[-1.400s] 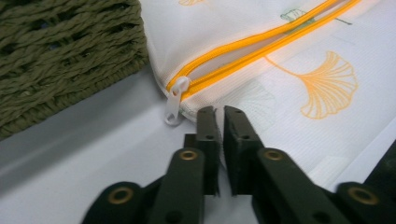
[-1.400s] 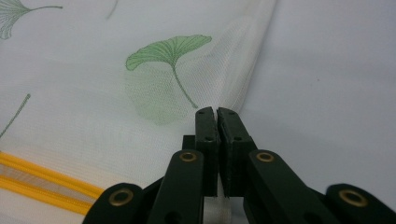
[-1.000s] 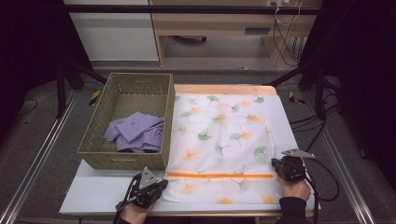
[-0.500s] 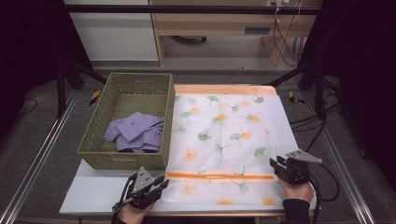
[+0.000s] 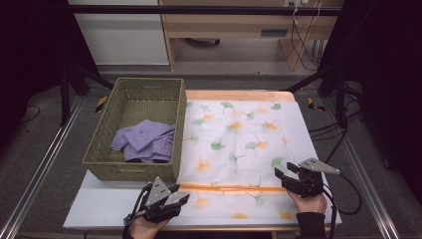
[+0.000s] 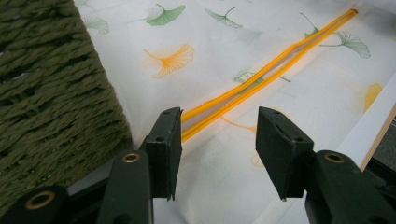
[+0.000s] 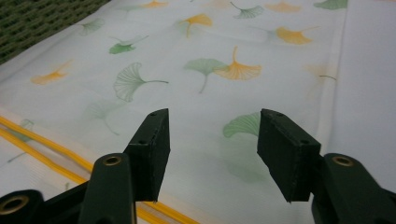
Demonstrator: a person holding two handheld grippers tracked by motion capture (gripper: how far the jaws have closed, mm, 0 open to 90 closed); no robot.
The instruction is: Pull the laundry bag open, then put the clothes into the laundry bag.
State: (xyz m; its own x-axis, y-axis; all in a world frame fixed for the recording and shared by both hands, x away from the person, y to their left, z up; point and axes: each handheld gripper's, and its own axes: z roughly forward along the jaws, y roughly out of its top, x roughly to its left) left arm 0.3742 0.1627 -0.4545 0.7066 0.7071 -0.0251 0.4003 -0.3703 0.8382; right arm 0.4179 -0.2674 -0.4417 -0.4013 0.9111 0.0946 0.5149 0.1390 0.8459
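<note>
Surface: white tabletop [image 5: 107, 206] on a grey carpeted floor, with dark frame rails to either side and a pale wooden cabinet beyond the far edge.

Left tool [image 5: 175, 196]: at the near left edge, held in a hand. Its jaws have just been opening and stand parted, with nothing between them. In the left gripper view [image 6: 217, 142] they sit just above the cloth, at the near-left end of its orange bands.

Right tool [image 5: 284, 175]: at the near right, held in a hand, with a grey plate on top and a cable trailing right. Its jaws have just been opening and stand apart, empty. In the right gripper view [image 7: 212, 144] they hover over the cloth near its right edge.

Cloth [image 5: 239, 144]: white with green and orange ginkgo leaves, spread flat over the middle and right of the surface. Its near edge is folded back, so two orange bands [image 5: 234, 188] run left to right close together.

Basket [image 5: 130, 172]: green, woven, rectangular, on the left of the surface, touching the cloth's left edge.

Purple garment [image 5: 144, 140]: crumpled inside the basket, toward its near end.
</note>
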